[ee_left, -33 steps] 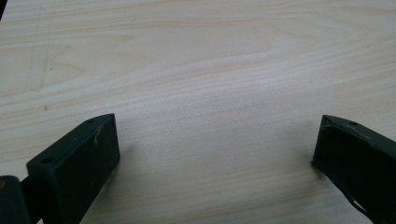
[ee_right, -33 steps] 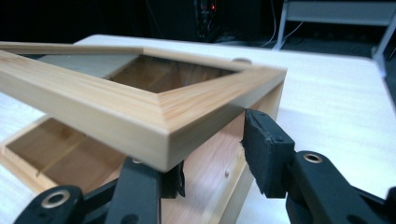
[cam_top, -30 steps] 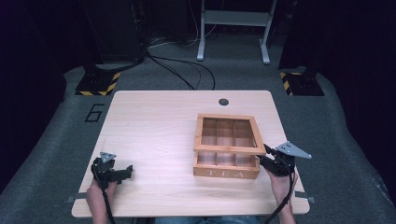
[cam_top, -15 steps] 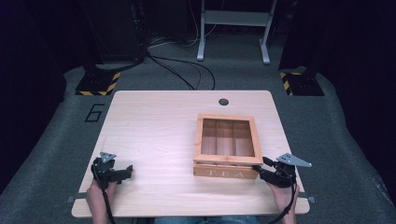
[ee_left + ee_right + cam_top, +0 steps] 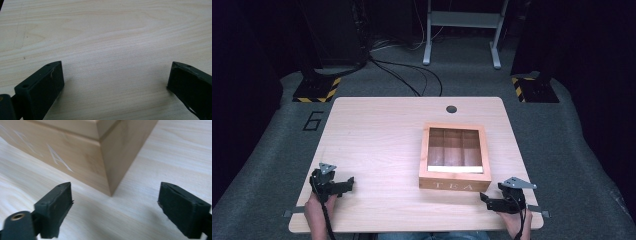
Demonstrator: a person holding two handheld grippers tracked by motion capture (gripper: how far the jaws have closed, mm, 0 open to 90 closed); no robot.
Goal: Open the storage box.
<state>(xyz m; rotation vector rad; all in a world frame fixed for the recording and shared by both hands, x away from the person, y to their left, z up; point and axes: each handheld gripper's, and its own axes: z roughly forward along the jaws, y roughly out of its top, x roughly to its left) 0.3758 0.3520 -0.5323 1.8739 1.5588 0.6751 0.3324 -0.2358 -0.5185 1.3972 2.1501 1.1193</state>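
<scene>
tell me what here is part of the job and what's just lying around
Part of the job:
- wooden tea box, lid shut, on the table
- right tool, jaws just opened, nothing between them, near the box's front corner
- left tool, open over bare wood

Just lying about:
- cables on the floor
- metal stand behind the table

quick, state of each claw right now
left claw: open, empty, over bare table.
right claw: jaws just opened, nothing between them, facing a corner of the tea box.
</scene>
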